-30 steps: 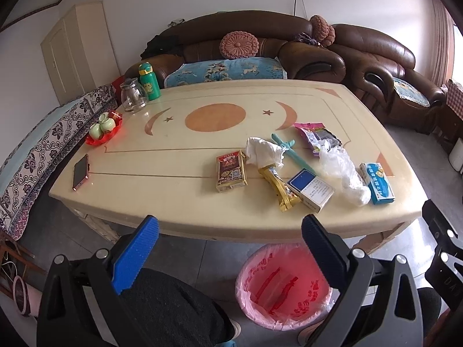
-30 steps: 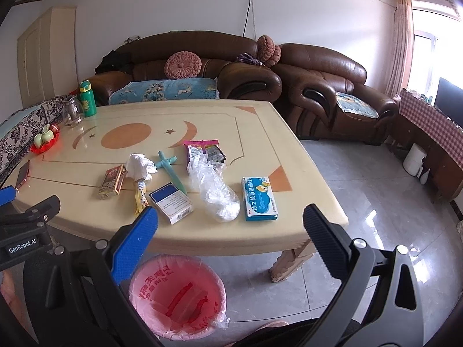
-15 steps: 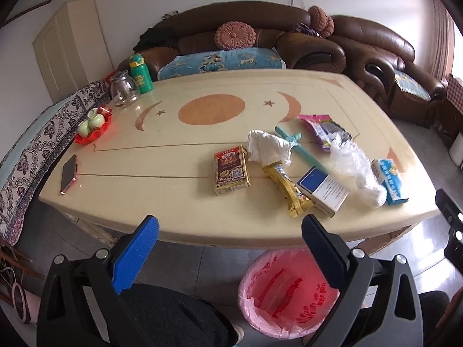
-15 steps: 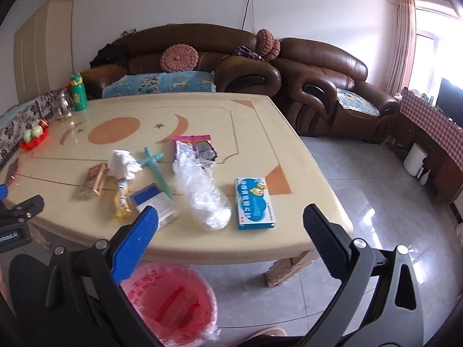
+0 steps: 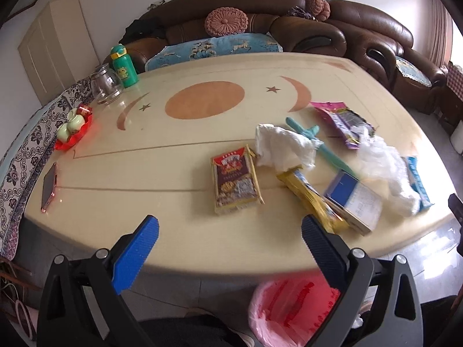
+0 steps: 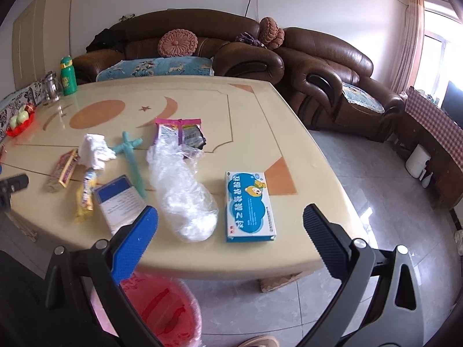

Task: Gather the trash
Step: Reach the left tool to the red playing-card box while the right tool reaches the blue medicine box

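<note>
Black frames, blue-padded fingers (image 5: 136, 256)

- On the table (image 5: 173, 179), toward its near right part: a flat packet (image 5: 235, 180), a crumpled tissue (image 5: 282, 146) just right of it.
- In front of the tissue, a snack wrapper (image 5: 311, 195), touching a box (image 5: 354, 199) on its right.
- Behind the box, a plastic sword (image 6: 130, 156); right of that, a crumpled plastic bag (image 6: 182, 190), its far end overlapping a foil pouch (image 6: 181, 133).
- Rightmost, apart from the bag, a medicine carton (image 6: 249, 206).
- Below the table's near edge, a lined bin (image 5: 292, 309).
- At the far left corner, a bottle (image 5: 124, 66) beside a glass jar (image 5: 105, 85).
</note>
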### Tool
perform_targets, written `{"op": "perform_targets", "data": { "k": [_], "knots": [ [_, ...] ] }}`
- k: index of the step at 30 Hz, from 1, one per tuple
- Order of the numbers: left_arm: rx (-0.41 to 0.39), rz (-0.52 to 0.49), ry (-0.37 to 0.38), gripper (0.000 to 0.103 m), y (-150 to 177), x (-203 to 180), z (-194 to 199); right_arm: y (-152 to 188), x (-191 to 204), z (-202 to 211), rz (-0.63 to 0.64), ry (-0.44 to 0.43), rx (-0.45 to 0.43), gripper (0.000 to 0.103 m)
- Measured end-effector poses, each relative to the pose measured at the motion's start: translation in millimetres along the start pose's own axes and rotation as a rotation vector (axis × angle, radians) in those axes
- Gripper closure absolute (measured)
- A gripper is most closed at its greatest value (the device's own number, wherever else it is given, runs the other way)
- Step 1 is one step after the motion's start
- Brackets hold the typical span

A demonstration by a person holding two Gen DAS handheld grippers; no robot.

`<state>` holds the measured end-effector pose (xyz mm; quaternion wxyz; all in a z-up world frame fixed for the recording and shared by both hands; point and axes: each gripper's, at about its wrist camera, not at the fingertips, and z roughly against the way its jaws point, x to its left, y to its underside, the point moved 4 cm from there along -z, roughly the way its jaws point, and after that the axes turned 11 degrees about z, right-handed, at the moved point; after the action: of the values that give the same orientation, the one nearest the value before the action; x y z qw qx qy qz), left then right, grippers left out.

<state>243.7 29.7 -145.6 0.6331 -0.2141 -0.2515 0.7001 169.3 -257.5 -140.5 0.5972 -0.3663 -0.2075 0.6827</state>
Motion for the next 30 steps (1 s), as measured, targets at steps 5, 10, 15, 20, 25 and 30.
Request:
{"op": "perform_targets", "data": {
  "k": [5, 10, 15, 20, 25, 30],
  "knots": [
    [0.02, -0.003, -0.012, 0.006, -13.8, -0.1, -36.0, 3.1, -9.0, -33.0, -0.006, -0.025, 0.024, 0.005],
    [0.058, 0.008, -0.006, 0.006, -21.7, -0.8, -66.3, 7.4, -14.5, -59.3, -0.019, -0.04, 0.055, 0.005],
    [0.088, 0.019, -0.006, 0.006, -25.6, 1.2, -92.4, 11.5, -22.7, -83.8, -0.028, -0.049, 0.101, 0.005],
    [0.125, 0.034, -0.008, 0.006, -27.5, 4.2, -112.7, 15.9, -26.5, -97.0, -0.014, -0.04, 0.129, 0.005],
    [0.172, 0.051, 0.002, 0.006, -27.0, 8.9, -131.6, 17.5, -26.8, -104.1, -0.007, -0.04, 0.132, 0.005],
    [0.199, 0.063, 0.018, 0.006, -26.0, 10.2, -141.8, 17.4, -34.3, -105.8, -0.017, -0.053, 0.126, 0.005]
  ]
}}
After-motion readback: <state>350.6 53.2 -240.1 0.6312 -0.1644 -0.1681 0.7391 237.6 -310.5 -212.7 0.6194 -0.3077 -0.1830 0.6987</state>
